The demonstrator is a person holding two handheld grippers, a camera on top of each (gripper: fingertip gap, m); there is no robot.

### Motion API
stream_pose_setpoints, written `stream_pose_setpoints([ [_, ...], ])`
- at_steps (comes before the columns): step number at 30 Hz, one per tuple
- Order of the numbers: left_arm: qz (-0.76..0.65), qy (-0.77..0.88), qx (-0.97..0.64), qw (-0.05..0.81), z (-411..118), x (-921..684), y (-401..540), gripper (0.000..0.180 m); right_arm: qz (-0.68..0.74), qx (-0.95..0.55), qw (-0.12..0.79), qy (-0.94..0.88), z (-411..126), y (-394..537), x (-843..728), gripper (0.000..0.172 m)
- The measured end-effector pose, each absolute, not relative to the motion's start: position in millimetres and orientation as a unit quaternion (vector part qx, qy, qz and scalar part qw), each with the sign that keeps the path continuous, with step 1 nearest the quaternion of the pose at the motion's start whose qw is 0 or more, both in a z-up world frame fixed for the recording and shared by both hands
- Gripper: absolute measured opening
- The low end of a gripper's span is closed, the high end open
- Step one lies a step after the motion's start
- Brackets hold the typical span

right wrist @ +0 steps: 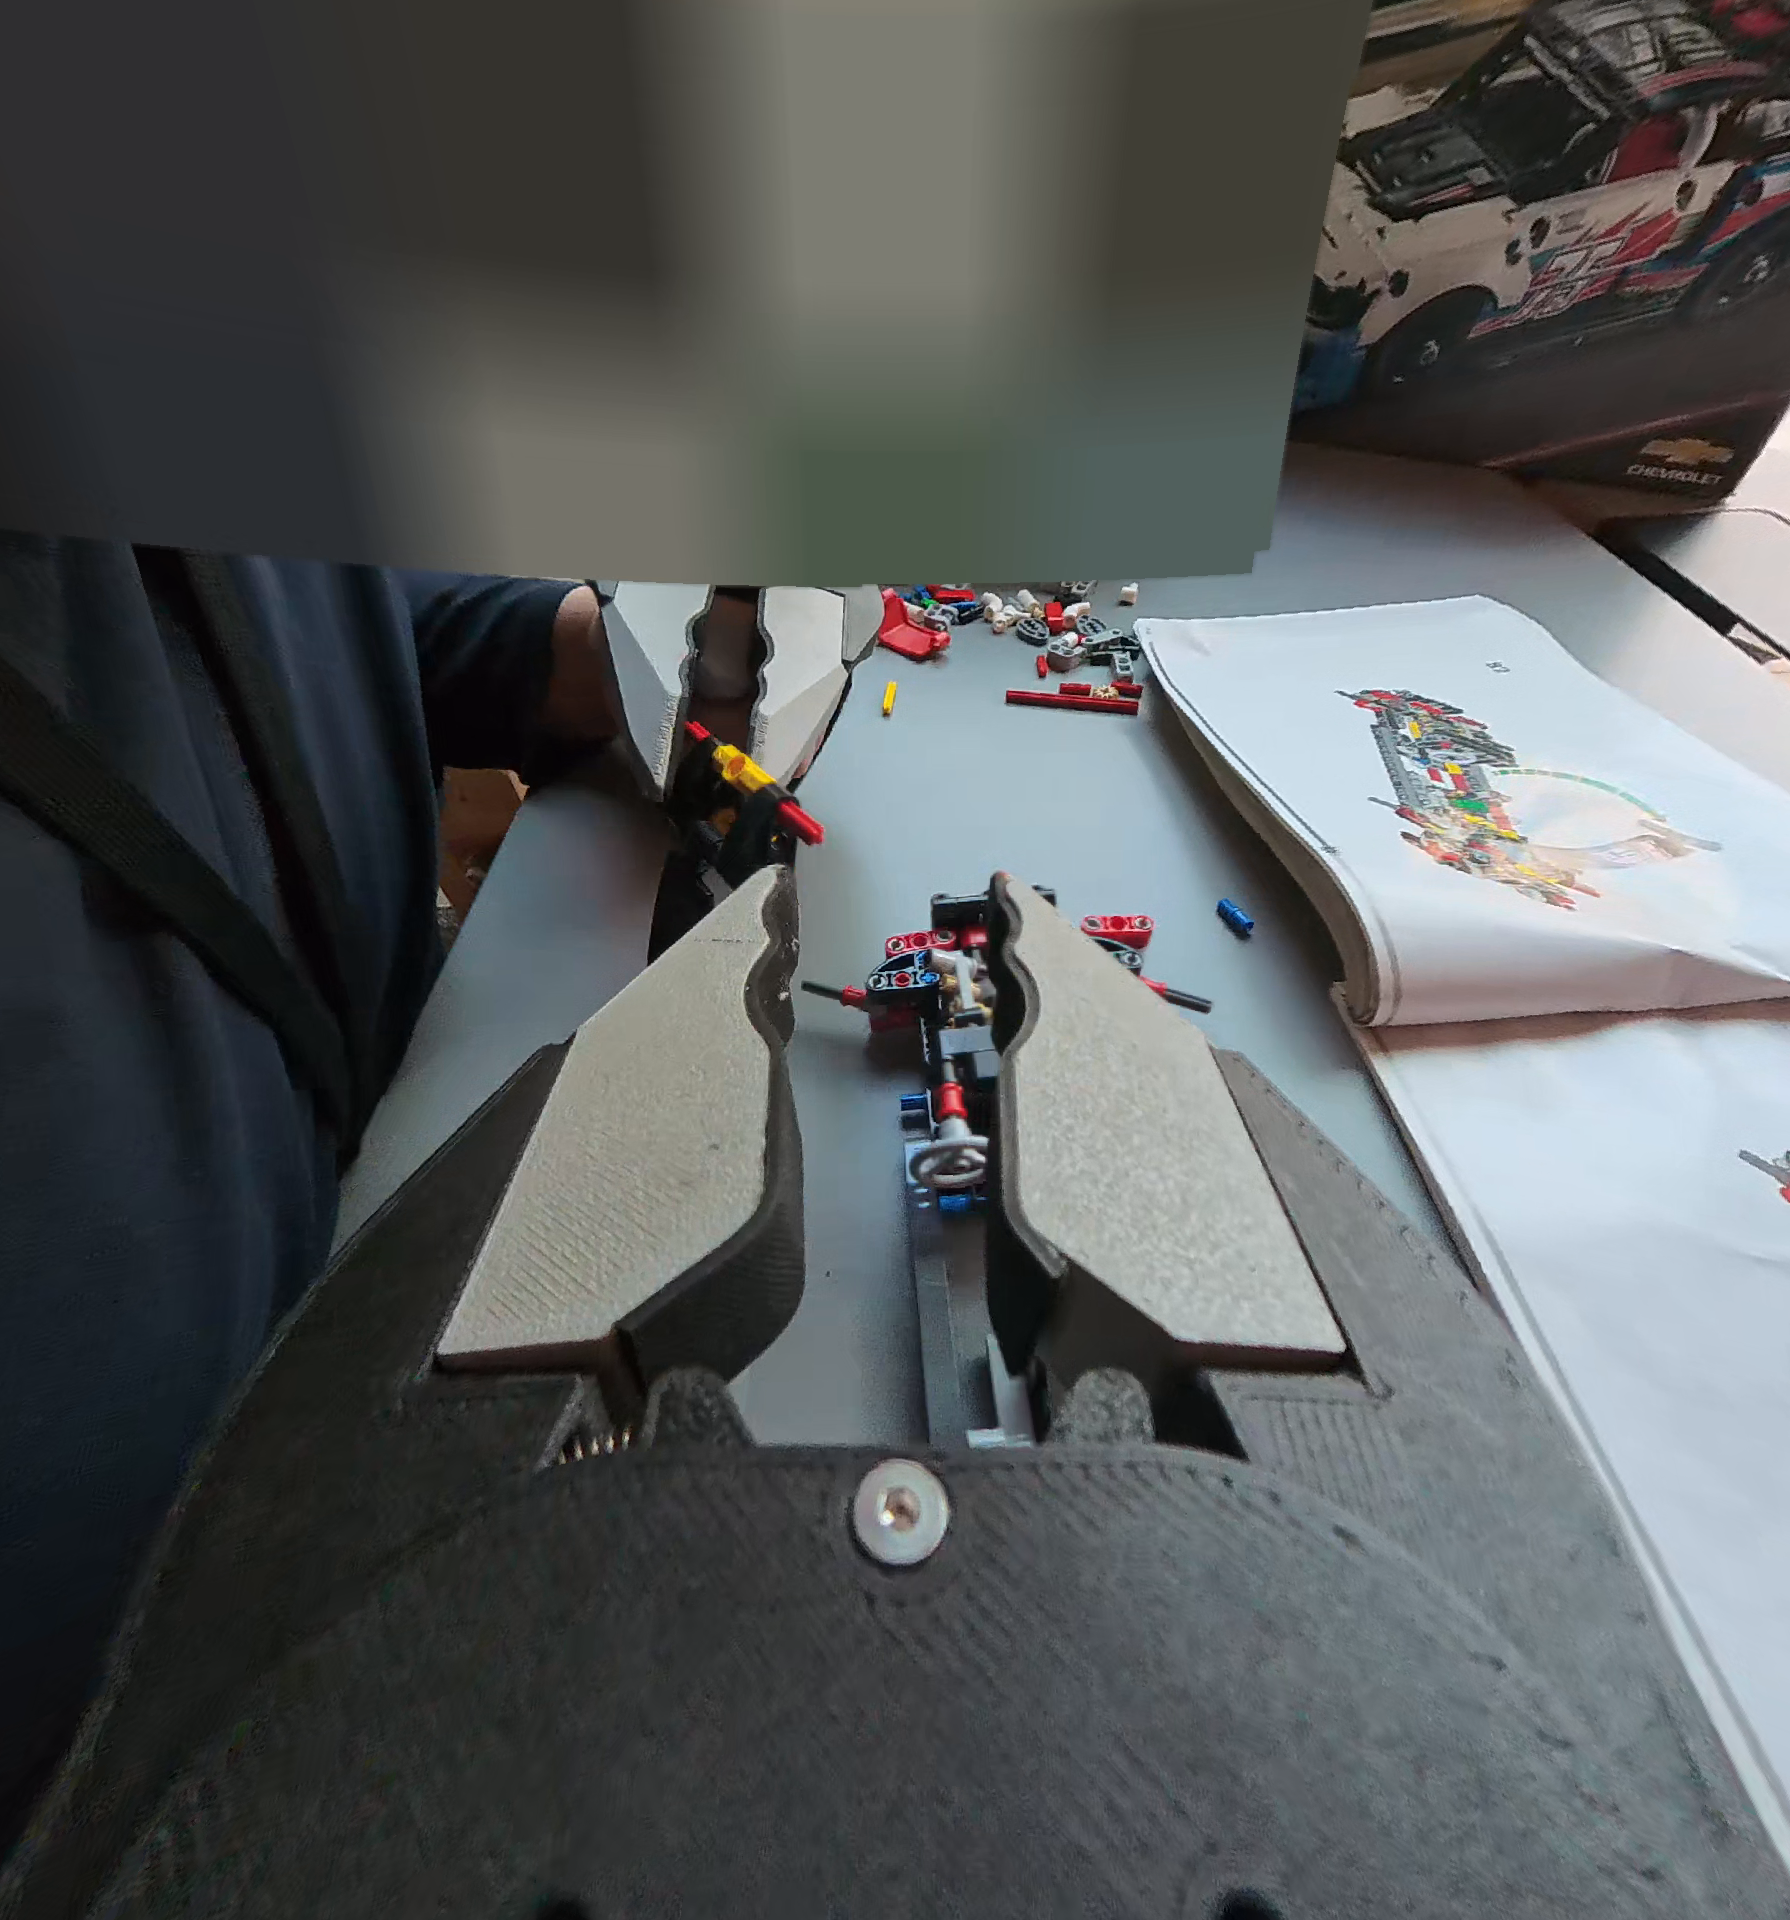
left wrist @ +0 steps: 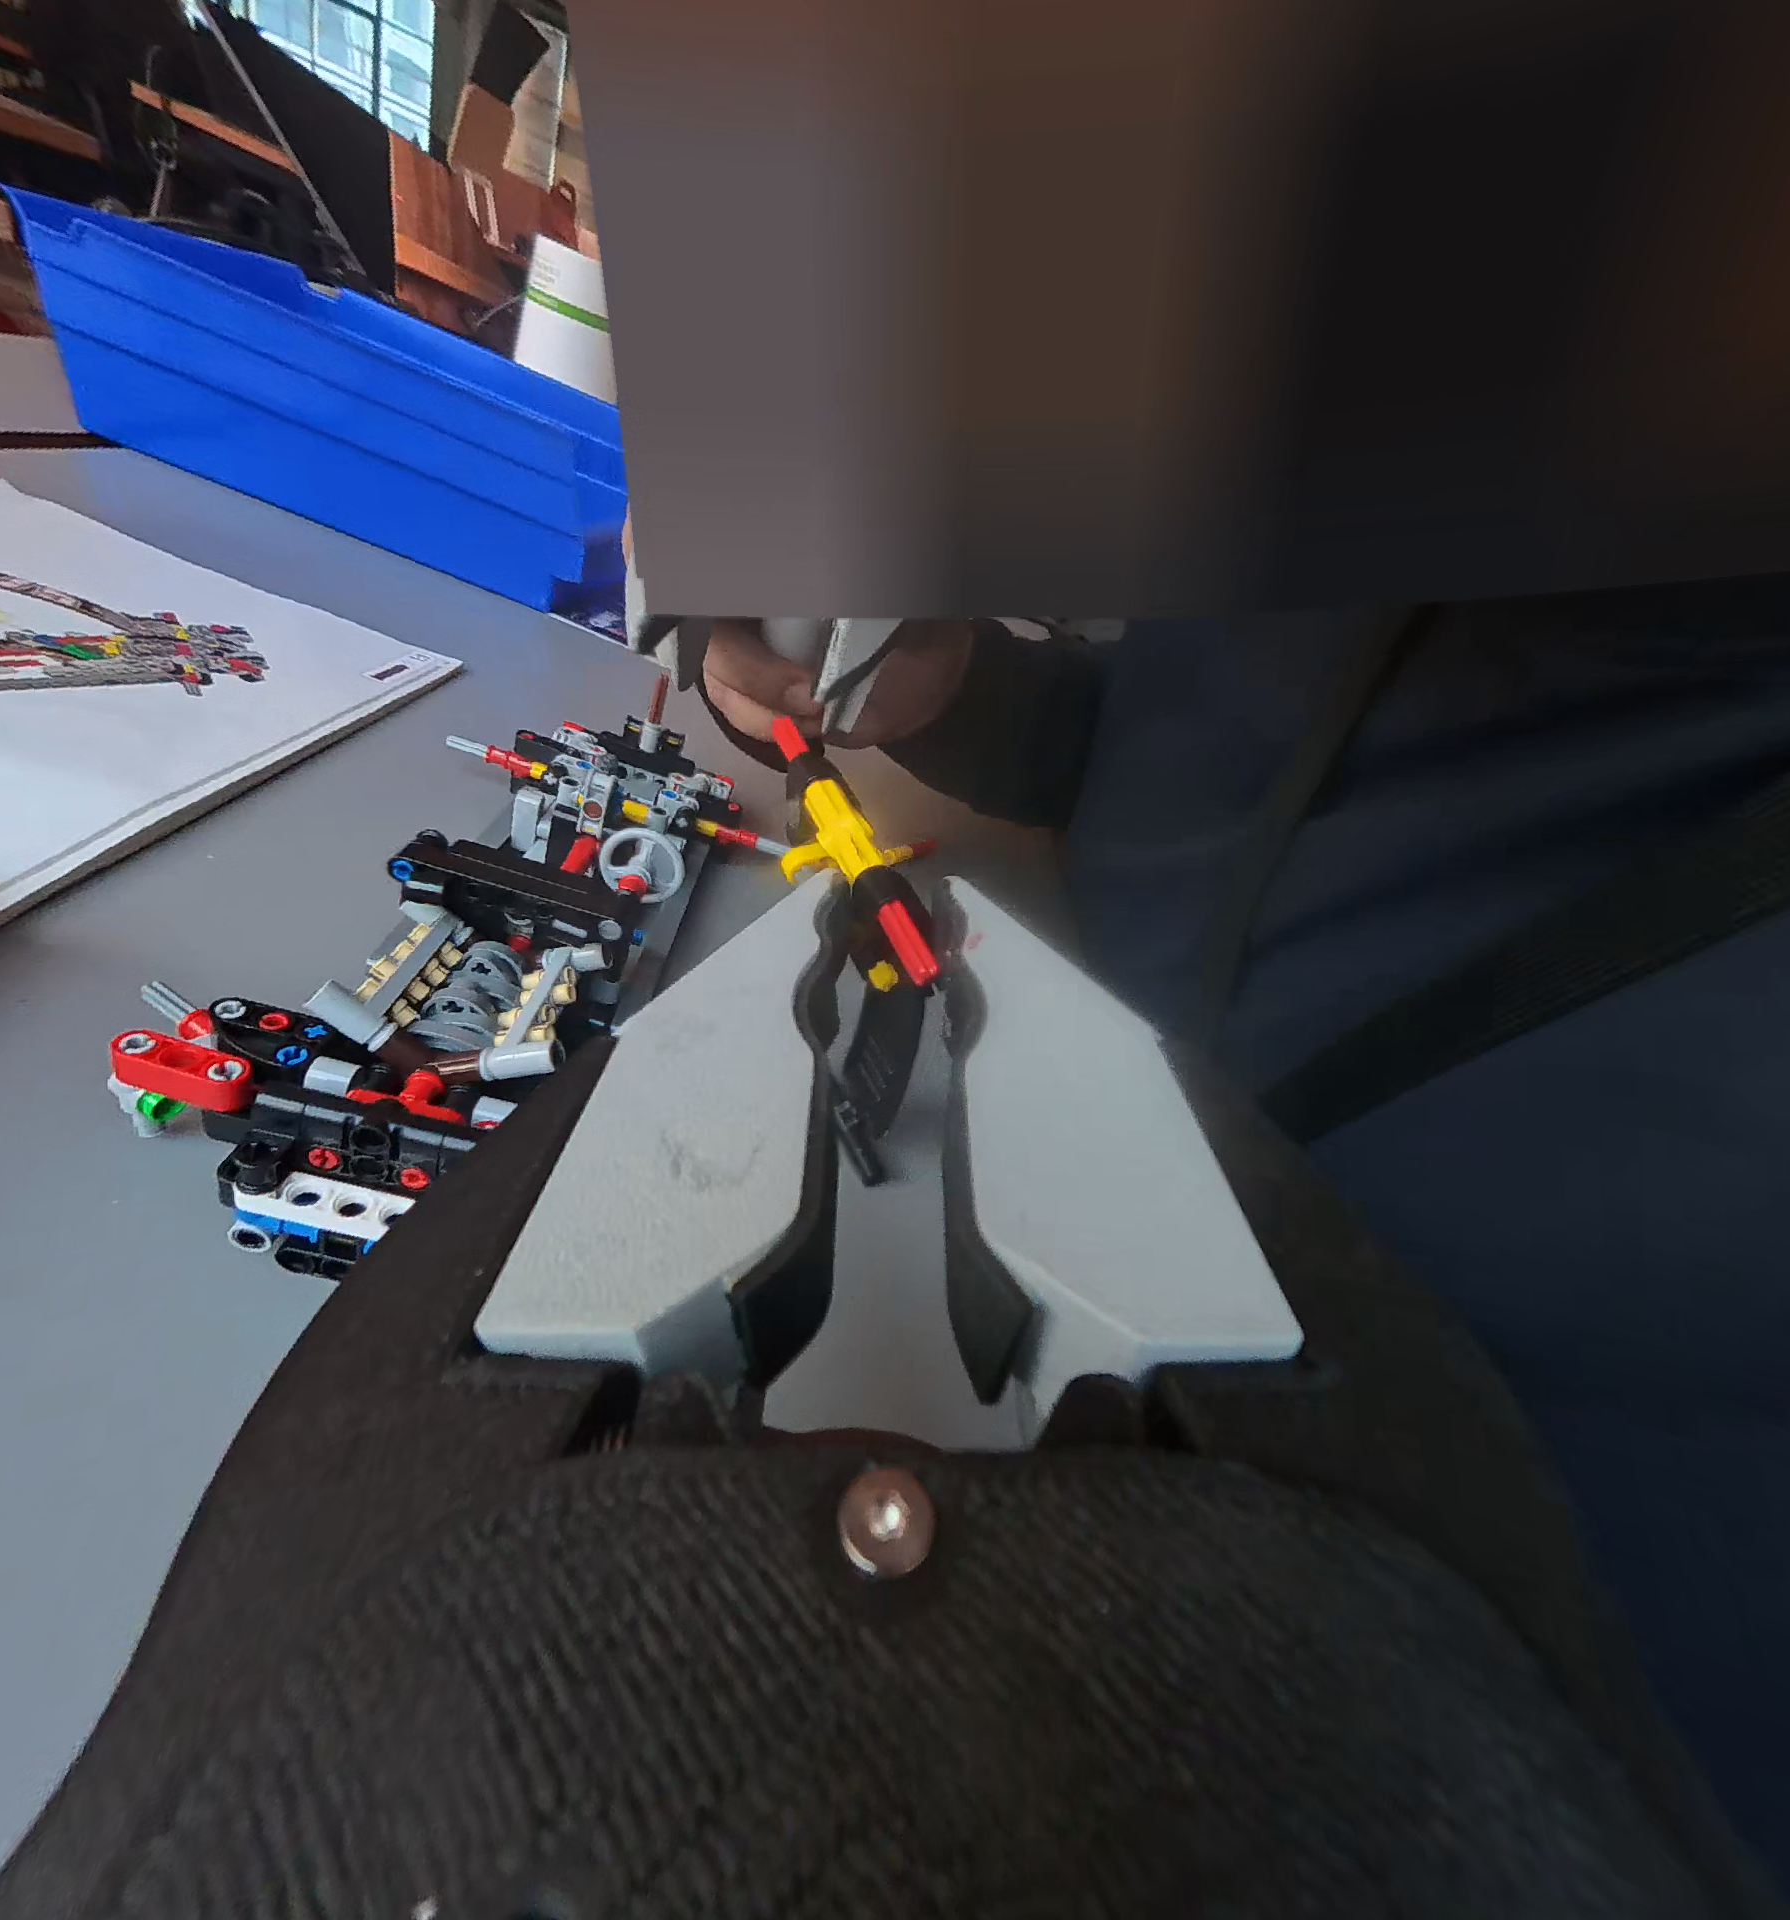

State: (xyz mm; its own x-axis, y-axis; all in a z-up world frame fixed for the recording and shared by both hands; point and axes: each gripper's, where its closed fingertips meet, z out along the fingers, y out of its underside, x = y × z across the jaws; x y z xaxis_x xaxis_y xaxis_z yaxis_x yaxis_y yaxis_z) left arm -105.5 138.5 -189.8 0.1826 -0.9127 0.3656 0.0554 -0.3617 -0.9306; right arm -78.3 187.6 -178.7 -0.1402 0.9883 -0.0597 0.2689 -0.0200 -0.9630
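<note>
Two handheld grippers over a grey table with a toy-brick build.

The left gripper (left wrist: 886, 935) clamps a small black, yellow and red brick sub-assembly (left wrist: 849, 831) at the table's near edge; the right gripper (right wrist: 896, 914) hangs open above the long black-and-grey brick chassis (right wrist: 948, 1049).

blue bin (left wrist: 330, 395), grey table (left wrist: 91, 1247), yellow-red-black piece (left wrist: 849, 842).

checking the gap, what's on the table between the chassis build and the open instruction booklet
In the right wrist view, a single small blue pin lies on the grey table between the chassis build and the instruction booklet.
</note>
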Motion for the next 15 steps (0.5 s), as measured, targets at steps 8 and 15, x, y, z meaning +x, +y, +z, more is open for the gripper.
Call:
stream_pose_setpoints([
  [8, -0.568, 0.354, -0.596, 0.444, -183, -103, 133, 0.013, 0.478, -0.532, 0.405, -0.569, -179, 203, -64, 0.032],
  [15, -0.574, 0.311, -0.623, 0.43, -169, -93, 168, 0.013, 0.48, -0.533, 0.41, -0.563, -181, 209, -37, 0.029],
])
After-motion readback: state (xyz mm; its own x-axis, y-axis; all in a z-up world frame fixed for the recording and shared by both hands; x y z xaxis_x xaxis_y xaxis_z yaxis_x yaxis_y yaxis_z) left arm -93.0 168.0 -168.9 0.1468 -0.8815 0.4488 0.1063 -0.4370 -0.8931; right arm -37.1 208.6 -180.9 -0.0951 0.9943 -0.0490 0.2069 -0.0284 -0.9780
